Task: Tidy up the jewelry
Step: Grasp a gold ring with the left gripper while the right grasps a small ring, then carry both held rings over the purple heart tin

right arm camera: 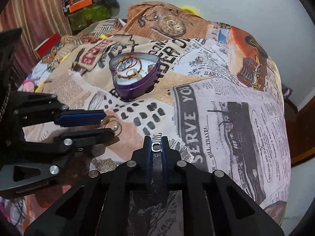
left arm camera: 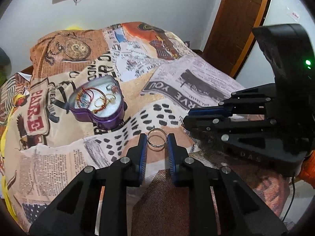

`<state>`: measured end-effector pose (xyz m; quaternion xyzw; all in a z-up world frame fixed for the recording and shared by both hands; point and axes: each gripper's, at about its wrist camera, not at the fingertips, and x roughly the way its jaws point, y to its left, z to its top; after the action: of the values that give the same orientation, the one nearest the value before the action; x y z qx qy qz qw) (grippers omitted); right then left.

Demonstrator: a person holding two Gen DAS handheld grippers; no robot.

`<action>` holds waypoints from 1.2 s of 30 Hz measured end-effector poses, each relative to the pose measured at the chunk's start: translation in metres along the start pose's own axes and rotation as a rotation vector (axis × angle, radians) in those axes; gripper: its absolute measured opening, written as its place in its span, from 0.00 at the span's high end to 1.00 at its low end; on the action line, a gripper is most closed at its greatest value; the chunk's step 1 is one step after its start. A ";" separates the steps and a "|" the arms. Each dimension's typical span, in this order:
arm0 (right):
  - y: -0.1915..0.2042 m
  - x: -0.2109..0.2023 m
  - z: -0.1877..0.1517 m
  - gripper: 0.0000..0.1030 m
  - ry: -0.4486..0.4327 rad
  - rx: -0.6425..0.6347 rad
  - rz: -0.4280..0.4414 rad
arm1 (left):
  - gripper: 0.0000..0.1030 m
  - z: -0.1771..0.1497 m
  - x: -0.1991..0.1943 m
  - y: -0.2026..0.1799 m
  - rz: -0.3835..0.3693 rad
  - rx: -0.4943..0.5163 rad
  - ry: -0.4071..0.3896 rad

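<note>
A purple heart-shaped tin (left arm camera: 98, 116) with several bangles and rings on white foam stands on the printed cloth; it also shows in the right wrist view (right arm camera: 135, 90). My left gripper (left arm camera: 157, 140) is shut on a silver ring (left arm camera: 157, 146), held just above the cloth right of the tin. In the right wrist view that left gripper (right arm camera: 109, 123) shows at the left with the ring (right arm camera: 114, 126) at its tips. My right gripper (right arm camera: 156, 143) is shut on a small silver ring (right arm camera: 156, 147). In the left wrist view it (left arm camera: 187, 118) enters from the right.
The printed newspaper-pattern cloth (right arm camera: 226, 106) covers a mounded surface. A brown wooden door (left arm camera: 236, 23) stands at the back right. Boxes and clutter (right arm camera: 82, 5) sit beside a curtain at the far left in the right wrist view.
</note>
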<state>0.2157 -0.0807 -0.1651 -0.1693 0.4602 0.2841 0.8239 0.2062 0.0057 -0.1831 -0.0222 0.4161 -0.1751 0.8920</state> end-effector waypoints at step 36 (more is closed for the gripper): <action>0.013 -0.007 0.096 0.92 -0.181 0.060 0.053 | 0.81 0.050 -0.019 0.086 0.119 -0.107 -0.097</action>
<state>0.2682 -0.0209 -0.1091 -0.1058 0.3964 0.3059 0.8591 0.2581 0.0877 -0.1527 -0.0534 0.3819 -0.0984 0.9174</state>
